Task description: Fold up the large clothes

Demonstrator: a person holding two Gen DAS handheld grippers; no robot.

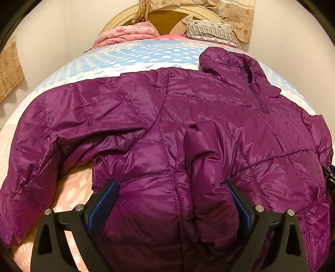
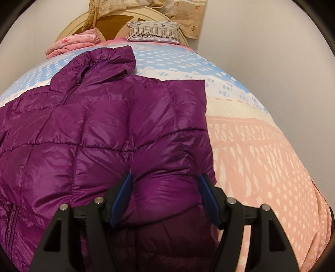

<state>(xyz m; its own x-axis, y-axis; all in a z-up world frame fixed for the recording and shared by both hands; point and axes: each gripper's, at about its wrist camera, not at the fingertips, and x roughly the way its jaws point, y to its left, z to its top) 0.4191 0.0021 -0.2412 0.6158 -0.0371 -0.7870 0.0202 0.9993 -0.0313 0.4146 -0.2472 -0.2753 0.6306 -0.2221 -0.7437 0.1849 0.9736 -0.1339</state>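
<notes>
A purple quilted puffer jacket (image 1: 188, 117) lies spread on the bed, hood toward the headboard. One sleeve (image 1: 52, 134) stretches out to the left. The other sleeve (image 1: 201, 159) is folded in across the body. My left gripper (image 1: 170, 186) is open, its blue pads on either side of the bulging hem fabric. In the right wrist view the jacket (image 2: 100, 129) fills the left and centre, its folded right edge straight. My right gripper (image 2: 165, 182) is open, with the jacket's lower right part bulging between its blue pads.
The bed (image 2: 261, 146) has a pink and blue dotted cover. Folded pink bedding (image 1: 127, 33) and a striped pillow (image 1: 211, 29) lie by the round headboard (image 1: 167, 18). White walls stand on both sides. Bare bedcover lies right of the jacket.
</notes>
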